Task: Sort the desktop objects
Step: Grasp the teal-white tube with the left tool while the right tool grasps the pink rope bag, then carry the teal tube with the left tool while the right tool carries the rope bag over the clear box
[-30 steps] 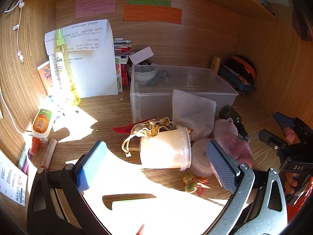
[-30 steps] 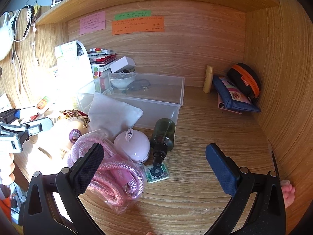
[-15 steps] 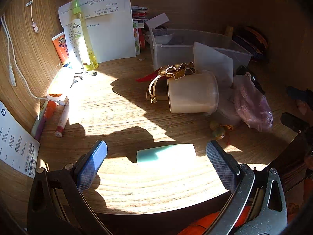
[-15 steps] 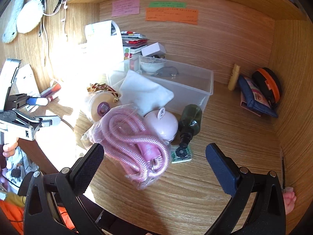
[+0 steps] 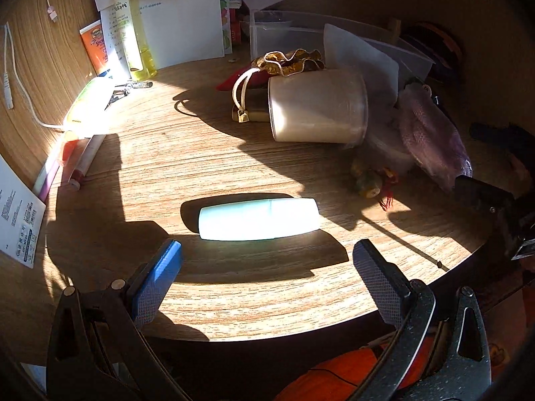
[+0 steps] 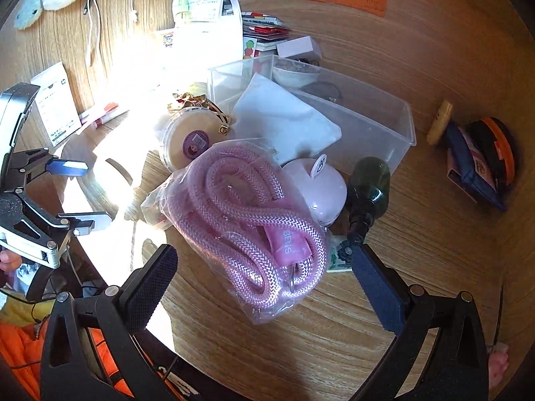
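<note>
The left hand-held gripper (image 5: 265, 269) was held spread wide and empty above the front of the counter (image 5: 234, 294), with the pale green tube (image 5: 257, 219) lying on its side just beyond the fingertips, in bright sun and apart from the other clutter. The right hand-held gripper (image 6: 264, 267) was likewise parted and grasping nothing, poised over the bagged pink rope (image 6: 247, 210), which lay against the pink round case (image 6: 321, 187) and the dark green bottle (image 6: 367, 183). The clear bin (image 6: 378, 123), judged to be the likely destination, stood behind these, with a white pouch (image 6: 284, 117) leaning on its front wall. Several risks were judged from here: the round tube could be rolled toward the near edge if struck off-centre; the slack plastic bag could be pinched alone, letting the rope slump out; the bottle could be knocked over by the right fingertip beside it
</note>
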`<state>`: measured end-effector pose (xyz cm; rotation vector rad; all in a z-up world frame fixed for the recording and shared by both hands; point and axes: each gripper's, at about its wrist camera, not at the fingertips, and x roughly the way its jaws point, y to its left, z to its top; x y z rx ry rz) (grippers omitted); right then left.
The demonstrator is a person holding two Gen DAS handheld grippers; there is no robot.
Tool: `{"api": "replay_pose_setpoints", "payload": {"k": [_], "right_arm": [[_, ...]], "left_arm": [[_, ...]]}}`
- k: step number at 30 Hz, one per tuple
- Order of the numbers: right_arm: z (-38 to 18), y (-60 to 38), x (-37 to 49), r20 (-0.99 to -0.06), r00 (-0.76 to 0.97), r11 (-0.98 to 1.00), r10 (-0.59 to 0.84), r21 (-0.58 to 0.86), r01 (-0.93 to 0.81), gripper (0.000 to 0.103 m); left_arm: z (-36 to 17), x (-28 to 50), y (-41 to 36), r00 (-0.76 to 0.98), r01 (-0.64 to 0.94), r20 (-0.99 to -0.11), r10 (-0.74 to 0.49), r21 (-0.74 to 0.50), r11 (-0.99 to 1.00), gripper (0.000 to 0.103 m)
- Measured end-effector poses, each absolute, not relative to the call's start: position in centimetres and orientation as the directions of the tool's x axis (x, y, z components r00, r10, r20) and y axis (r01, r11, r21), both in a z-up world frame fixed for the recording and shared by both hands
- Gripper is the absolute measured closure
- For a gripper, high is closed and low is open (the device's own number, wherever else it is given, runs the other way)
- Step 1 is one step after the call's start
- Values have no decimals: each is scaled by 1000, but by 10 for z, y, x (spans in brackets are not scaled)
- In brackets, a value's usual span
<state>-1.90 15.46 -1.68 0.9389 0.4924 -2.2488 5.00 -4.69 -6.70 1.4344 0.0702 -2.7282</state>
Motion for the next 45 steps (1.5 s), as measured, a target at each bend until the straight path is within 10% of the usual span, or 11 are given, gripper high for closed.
{"api": "replay_pose_setpoints", "payload": {"k": [14, 22, 45], "right_arm": [[-18, 126, -29, -780, -480, -628, -402, -146, 764, 3], [-23, 118, -30, -791, -476, -603, -384, -176, 778, 15], [13, 140, -27, -710, -535, -656, -457, -137, 742, 80]], "left_arm": [[-70, 39, -46, -603, 96, -796, -49, -11, -995, 0], [-67, 39, -52, -651, 117, -755, -74, -4, -993, 30], [-24, 45, -49, -753, 113, -654, -76, -14, -994, 30]]}}
